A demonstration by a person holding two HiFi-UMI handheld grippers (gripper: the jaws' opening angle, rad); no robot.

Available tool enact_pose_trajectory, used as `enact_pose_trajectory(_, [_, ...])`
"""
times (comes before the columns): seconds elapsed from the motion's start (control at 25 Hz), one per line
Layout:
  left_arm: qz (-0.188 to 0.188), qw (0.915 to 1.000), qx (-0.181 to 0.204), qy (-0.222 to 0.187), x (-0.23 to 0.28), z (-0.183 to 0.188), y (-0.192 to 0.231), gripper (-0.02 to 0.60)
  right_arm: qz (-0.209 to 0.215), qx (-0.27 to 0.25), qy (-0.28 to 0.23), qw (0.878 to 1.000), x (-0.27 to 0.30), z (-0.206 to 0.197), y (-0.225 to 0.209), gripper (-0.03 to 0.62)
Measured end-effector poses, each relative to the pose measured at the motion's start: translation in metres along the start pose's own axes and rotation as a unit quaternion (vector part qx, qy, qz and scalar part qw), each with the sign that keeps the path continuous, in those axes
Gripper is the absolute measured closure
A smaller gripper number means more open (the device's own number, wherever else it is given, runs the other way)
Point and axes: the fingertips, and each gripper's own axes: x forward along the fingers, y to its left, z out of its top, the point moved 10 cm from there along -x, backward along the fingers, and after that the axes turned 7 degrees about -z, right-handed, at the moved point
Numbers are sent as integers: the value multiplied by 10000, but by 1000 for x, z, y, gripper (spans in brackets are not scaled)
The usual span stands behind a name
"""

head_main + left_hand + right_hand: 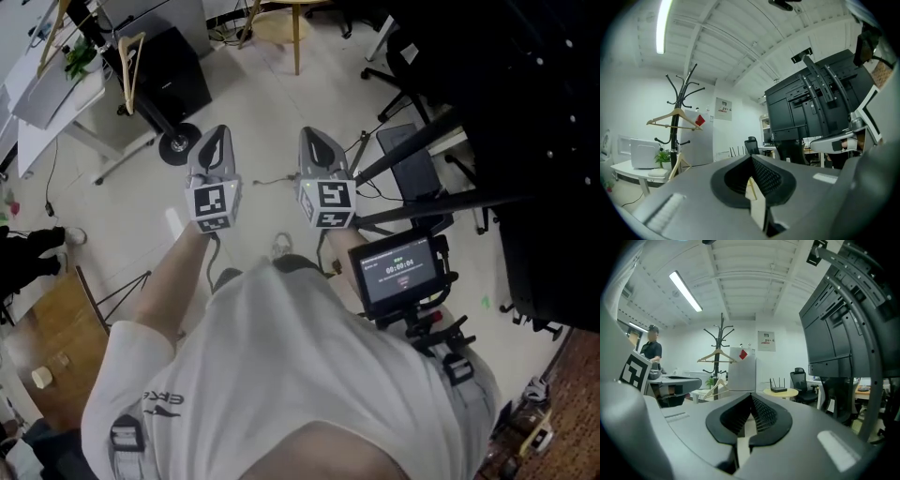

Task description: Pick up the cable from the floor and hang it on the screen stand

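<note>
**Two grippers shut and empty, cable on the floor**

Both grippers are held out side by side in front of the person, level with each other and a little apart. In its own view the left gripper [751, 160] has its jaws pressed fully together, with nothing between the ribbed pads. The right gripper [751, 398] is likewise closed to a hairline, and it too holds nothing. From the head view the left gripper [217, 139] sits on the left and the right gripper [318, 139] on the right, each with its marker cube nearest the person.

A thin dark cable [270, 180] lies on the pale floor, showing in the gap between the two grippers and trailing right toward the foot of the screen stand [427, 141]. Neither gripper touches it. The stand's black struts rise at the right of the scene and carry a large dark screen [530, 141], which also fills the right side of the left gripper view [811, 105] and of the right gripper view [836, 329].

Far off on the left stands a coat rack [676, 117] with a wooden hanger [670, 119] on it. A small monitor [401, 268] sits near the person's chest.
</note>
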Motion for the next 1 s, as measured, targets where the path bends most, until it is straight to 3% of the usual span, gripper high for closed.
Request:
enact_pose_trajectory(0.16, [112,9999,21,73,35,-2,7,578,105,-28,85,9999,40,-2,-16,580])
enact_pose_trajectory(0.4, [60,9992,-29,400,67,-28,55,578,195,-149,413,9988,101,-17,6,580])
enact_pose_trajectory(0.72, [15,9977,132,666,71,-56,41,578,306,-268,658,9970,101,-50,-10,580])
enact_pose_trajectory(1.0, [-85,9935,-53,1133,91,-135,64,578,497,-347,1136,9917,142,-116,11,580])
